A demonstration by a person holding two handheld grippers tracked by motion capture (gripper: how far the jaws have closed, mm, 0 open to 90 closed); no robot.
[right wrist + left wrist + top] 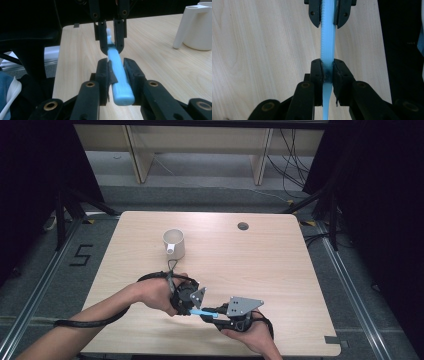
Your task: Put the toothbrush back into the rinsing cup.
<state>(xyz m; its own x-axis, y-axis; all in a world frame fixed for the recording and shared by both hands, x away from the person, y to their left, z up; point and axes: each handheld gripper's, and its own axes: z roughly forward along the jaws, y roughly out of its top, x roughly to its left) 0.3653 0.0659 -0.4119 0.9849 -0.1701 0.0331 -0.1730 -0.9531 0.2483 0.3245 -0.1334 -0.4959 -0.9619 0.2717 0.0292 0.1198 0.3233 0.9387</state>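
Two grippers are shown meeting over the near edge of the table [280, 255], joined by a blue toothbrush-like stick [202, 312]. The left gripper [327, 75] is clamped on its thin end; the right gripper [117, 75] is closed around its thick end. A hand-to-hand transfer is judged to be in hand; next, one grip must be released. A white mug [174, 243] stands well apart.

Mug [174, 243] on worktop [260, 260], far-left of centre. Left gripper [192, 306] and right gripper [212, 314] meet above near edge, facing each other. Toothbrush [202, 312] spans between them, above worktop. Mug well behind both.
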